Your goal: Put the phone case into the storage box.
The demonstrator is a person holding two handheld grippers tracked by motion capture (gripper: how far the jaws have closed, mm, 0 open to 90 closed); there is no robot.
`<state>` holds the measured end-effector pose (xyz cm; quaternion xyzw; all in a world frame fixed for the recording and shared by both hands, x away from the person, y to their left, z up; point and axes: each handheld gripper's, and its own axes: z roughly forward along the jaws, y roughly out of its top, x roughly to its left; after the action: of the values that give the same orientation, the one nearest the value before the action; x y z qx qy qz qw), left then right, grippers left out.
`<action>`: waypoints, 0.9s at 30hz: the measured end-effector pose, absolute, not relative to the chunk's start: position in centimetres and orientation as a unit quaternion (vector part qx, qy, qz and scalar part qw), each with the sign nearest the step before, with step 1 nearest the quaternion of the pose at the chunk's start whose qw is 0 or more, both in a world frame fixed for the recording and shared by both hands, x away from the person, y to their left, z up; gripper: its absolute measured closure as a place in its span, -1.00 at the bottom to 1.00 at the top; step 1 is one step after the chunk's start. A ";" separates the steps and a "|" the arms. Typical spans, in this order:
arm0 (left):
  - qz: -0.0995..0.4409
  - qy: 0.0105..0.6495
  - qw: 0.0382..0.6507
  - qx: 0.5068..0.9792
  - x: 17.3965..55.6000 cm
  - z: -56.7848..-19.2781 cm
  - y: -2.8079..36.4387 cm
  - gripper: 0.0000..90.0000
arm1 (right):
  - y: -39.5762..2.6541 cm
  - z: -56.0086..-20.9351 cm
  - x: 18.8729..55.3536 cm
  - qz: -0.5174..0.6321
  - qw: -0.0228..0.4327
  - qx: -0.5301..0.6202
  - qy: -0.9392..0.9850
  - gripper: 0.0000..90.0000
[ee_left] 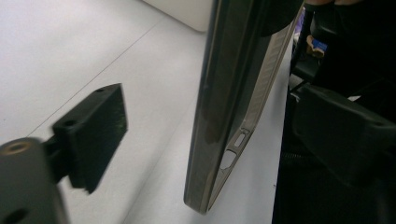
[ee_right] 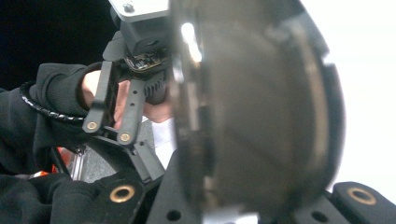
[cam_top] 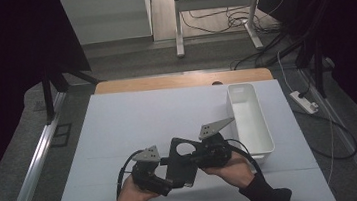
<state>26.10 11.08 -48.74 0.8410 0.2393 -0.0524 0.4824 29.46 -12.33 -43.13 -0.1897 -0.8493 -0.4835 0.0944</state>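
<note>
Dark phone case [cam_top: 180,161] sits above the near-centre of the white table surface [cam_top: 133,120], held up between the two grippers, camera cutout [cam_top: 183,148] at its upper end. Right gripper [cam_top: 203,155] has it from the right edge; in the right gripper view the case [ee_right: 261,116] fills the gap between the jaws, close and blurred, so the jaws look clamped on it. Left gripper [cam_top: 172,180] is at the case's lower left corner. In the left gripper view the case [ee_left: 233,107] stands edge-on between the jaws, side-button cutouts visible; left pad [ee_left: 91,135] stands clearly off it, the right one sits close, contact can't be told. So left jaws are spread wide, nothing gripped. White bin [cam_top: 250,123] stands just right of the hands, on the table. Power strip [cam_top: 304,101] on the floor, further right.
</note>
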 end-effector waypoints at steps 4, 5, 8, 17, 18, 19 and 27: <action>-0.063 0.229 0.483 0.843 26.0 -48.7 11.1 -0.27 | -12.2 -43.1 29.3 -0.484 0.097 -0.180 -0.851 0.90; -0.063 0.225 0.483 0.844 26.0 -48.7 11.1 -0.18 | -12.2 -43.1 29.3 -0.484 0.096 -0.179 -0.851 0.90; -0.079 0.216 0.489 0.842 26.0 -48.7 11.3 0.09 | -12.1 -43.1 29.3 -0.486 0.099 -0.174 -0.851 0.90; -0.110 0.192 0.501 0.837 26.3 -48.7 11.8 0.66 | -12.2 -43.0 29.3 -0.496 0.120 -0.161 -0.845 0.90; -0.111 0.189 0.502 0.836 26.3 -48.7 11.9 0.69 | -12.2 -43.0 29.3 -0.496 0.121 -0.159 -0.845 0.89; -0.114 0.188 0.502 0.836 26.3 -48.6 11.9 0.72 | -12.2 -43.0 29.3 -0.497 0.122 -0.158 -0.845 0.89; -0.106 0.185 0.486 0.847 26.2 -48.5 11.6 0.88 | -12.1 -43.3 29.4 -0.492 0.112 -0.162 -0.848 0.68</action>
<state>26.18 11.60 -48.50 0.8474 0.1853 -0.1062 0.4860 29.38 -12.12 -43.28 -0.1618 -0.8483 -0.4915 0.1122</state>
